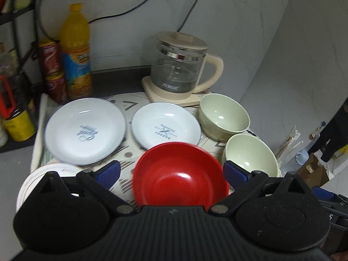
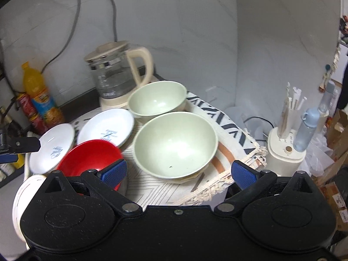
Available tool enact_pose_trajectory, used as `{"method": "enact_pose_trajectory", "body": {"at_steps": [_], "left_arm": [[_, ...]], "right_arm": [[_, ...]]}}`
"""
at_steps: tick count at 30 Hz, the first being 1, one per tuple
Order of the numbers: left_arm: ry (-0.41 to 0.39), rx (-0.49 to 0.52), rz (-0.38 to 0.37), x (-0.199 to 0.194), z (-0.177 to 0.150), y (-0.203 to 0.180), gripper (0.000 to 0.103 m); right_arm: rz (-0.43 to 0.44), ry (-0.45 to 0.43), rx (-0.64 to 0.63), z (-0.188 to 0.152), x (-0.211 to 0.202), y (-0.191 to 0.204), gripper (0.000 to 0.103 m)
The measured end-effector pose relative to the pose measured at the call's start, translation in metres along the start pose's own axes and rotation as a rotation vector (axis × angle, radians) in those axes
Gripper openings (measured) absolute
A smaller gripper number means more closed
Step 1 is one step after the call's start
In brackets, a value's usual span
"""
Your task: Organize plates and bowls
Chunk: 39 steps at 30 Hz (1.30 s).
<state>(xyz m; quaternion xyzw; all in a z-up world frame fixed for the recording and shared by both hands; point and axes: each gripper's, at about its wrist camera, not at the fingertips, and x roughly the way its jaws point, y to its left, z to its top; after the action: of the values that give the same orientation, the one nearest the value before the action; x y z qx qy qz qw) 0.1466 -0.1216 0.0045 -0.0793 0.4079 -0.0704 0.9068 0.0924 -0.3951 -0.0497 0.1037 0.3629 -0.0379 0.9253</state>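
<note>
On a patterned cloth (image 1: 126, 152) lie two white printed plates, a larger one (image 1: 86, 130) at left and a smaller one (image 1: 166, 125) beside it, a red bowl (image 1: 180, 174), two pale green bowls (image 1: 224, 116) (image 1: 250, 157) and a white plate (image 1: 43, 174) at the near left. My left gripper (image 1: 171, 171) is open, its blue pads either side of the red bowl, not touching. My right gripper (image 2: 178, 173) is open just before the nearer green bowl (image 2: 175, 144); the far green bowl (image 2: 157, 100), red bowl (image 2: 89, 156) and plates (image 2: 106, 128) (image 2: 52, 148) show too.
A glass kettle (image 1: 180, 67) on a cream base stands behind the dishes. An orange juice bottle (image 1: 76, 52) and red cans (image 1: 52, 69) stand at the back left by a black rack. A cream holder with sticks (image 2: 285, 150) and a blue bottle (image 2: 306, 130) sit right of the cloth's fringe.
</note>
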Motion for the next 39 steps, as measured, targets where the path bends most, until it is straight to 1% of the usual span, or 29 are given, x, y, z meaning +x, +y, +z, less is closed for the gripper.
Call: {"method": "enact_pose_trajectory", "body": {"at_steps": [6, 11, 14, 17, 20, 24, 26, 28, 29, 31, 32, 33, 35, 36, 37, 39], "left_arm": [[0.040, 0.060, -0.048, 0.036, 0.016, -0.018, 0.096], [0.081, 0.089, -0.085, 0.066, 0.028, -0.028, 0.095], [0.093, 0.121, -0.108, 0.082, 0.033, -0.036, 0.095], [0.112, 0.159, -0.122, 0.099, 0.036, -0.046, 0.092], [0.140, 0.191, -0.146, 0.112, 0.039, -0.059, 0.091], [0.156, 0.249, -0.157, 0.127, 0.041, -0.078, 0.091], [0.172, 0.257, -0.158, 0.137, 0.042, -0.085, 0.088], [0.194, 0.259, -0.167, 0.146, 0.044, -0.090, 0.081], [0.201, 0.260, -0.175, 0.149, 0.045, -0.092, 0.078], [0.218, 0.273, -0.175, 0.157, 0.046, -0.097, 0.070], [0.231, 0.279, -0.173, 0.161, 0.046, -0.098, 0.068], [0.244, 0.280, -0.175, 0.167, 0.046, -0.099, 0.063], [0.280, 0.267, -0.174, 0.177, 0.046, -0.099, 0.057], [0.294, 0.261, -0.174, 0.181, 0.046, -0.100, 0.052], [0.303, 0.257, -0.180, 0.184, 0.047, -0.101, 0.050], [0.313, 0.257, -0.193, 0.188, 0.047, -0.104, 0.048]], "right_arm": [[-0.052, 0.047, 0.049, 0.009, 0.025, -0.015, 0.101], [-0.102, 0.071, 0.063, 0.012, 0.039, -0.018, 0.101], [-0.109, 0.081, 0.078, 0.013, 0.047, -0.022, 0.101], [-0.131, 0.100, 0.101, 0.012, 0.056, -0.026, 0.101], [-0.133, 0.104, 0.119, 0.013, 0.061, -0.029, 0.101], [-0.132, 0.109, 0.130, 0.013, 0.069, -0.031, 0.101], [-0.132, 0.123, 0.152, 0.013, 0.074, -0.033, 0.098], [-0.131, 0.136, 0.172, 0.014, 0.079, -0.036, 0.092], [-0.128, 0.139, 0.178, 0.014, 0.081, -0.038, 0.091], [-0.126, 0.146, 0.189, 0.014, 0.088, -0.040, 0.087], [-0.132, 0.154, 0.197, 0.013, 0.091, -0.041, 0.085], [-0.136, 0.165, 0.206, 0.012, 0.094, -0.042, 0.083], [-0.143, 0.189, 0.219, 0.011, 0.099, -0.044, 0.079], [-0.141, 0.197, 0.227, 0.010, 0.100, -0.045, 0.077], [-0.133, 0.204, 0.236, 0.009, 0.102, -0.046, 0.075], [-0.125, 0.219, 0.244, 0.008, 0.105, -0.046, 0.072]]}}
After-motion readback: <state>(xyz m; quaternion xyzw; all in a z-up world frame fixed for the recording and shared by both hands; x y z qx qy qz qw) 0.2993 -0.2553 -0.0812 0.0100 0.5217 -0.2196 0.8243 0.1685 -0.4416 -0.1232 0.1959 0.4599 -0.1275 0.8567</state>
